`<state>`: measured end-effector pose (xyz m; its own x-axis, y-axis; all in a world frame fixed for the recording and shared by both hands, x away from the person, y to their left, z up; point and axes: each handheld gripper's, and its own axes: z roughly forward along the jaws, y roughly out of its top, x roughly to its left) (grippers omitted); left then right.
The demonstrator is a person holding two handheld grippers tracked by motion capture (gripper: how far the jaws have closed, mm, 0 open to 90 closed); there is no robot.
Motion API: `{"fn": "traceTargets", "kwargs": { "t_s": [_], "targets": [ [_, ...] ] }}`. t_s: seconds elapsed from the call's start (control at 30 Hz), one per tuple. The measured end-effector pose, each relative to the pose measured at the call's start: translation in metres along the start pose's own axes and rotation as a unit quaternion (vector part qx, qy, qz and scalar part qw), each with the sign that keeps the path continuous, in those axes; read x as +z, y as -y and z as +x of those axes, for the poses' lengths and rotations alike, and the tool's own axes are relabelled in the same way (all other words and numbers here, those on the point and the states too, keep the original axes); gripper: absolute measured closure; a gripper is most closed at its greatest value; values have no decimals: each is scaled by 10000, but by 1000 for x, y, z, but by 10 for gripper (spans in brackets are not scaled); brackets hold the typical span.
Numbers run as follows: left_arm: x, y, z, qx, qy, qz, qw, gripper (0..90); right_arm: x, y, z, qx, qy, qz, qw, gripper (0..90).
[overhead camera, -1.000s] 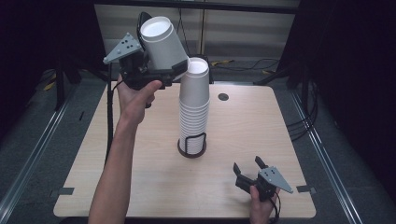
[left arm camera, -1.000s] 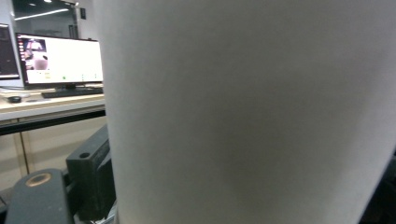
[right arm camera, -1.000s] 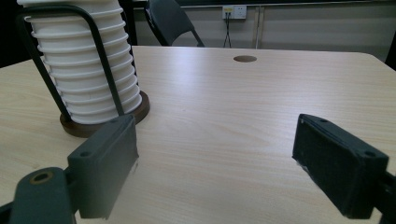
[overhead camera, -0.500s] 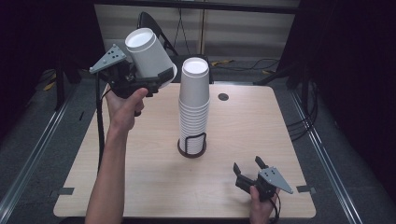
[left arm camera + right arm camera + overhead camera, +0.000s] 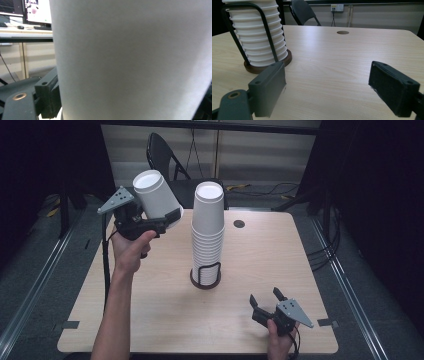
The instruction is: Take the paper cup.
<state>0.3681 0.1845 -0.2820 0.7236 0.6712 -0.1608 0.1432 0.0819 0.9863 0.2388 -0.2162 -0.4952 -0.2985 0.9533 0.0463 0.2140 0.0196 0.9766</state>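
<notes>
A tall stack of upside-down white paper cups (image 5: 207, 227) (image 5: 257, 37) stands in a dark round wire holder (image 5: 205, 276) at the table's middle. My left gripper (image 5: 167, 217) is raised to the left of the stack, shut on a single white cup (image 5: 155, 197) (image 5: 130, 60) held bottom up and tilted. That cup's side wall is pressed close before the left gripper view's camera. My right gripper (image 5: 264, 301) (image 5: 328, 82) rests open near the table's front right edge, nothing between its jaws.
The light wood table (image 5: 280, 255) has a round cable hole (image 5: 239, 224) (image 5: 342, 32) at the back. A black chair (image 5: 167, 162) stands behind the table. Floor rails run along both sides. A desk with monitors (image 5: 37, 12) appears in the left gripper view.
My left gripper has carried the cup leftward and down, away from the top of the stack. The right gripper has not moved.
</notes>
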Motion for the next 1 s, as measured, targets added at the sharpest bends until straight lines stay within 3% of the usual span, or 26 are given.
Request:
{"fn": "traceTargets", "kwargs": {
  "t_s": [0.23,0.53,0.83,0.93,1.0],
  "targets": [
    [-6,18,-2,-155,-104,62,9998,122,0,0,1,-48,14,-5,10000,135],
    [-7,42,-8,-282,19,296,9992,121,1,0,2,-95,-3,58,9999,133],
    [-17,54,-23,-228,101,418,9988,121,4,-1,5,-223,18,190,9996,136],
    [-18,61,-26,-301,140,474,9983,121,4,-1,7,-267,5,218,9994,136],
    [-18,67,-29,-306,164,517,9981,121,4,-1,9,-231,-137,200,9994,136]
  ]
}}
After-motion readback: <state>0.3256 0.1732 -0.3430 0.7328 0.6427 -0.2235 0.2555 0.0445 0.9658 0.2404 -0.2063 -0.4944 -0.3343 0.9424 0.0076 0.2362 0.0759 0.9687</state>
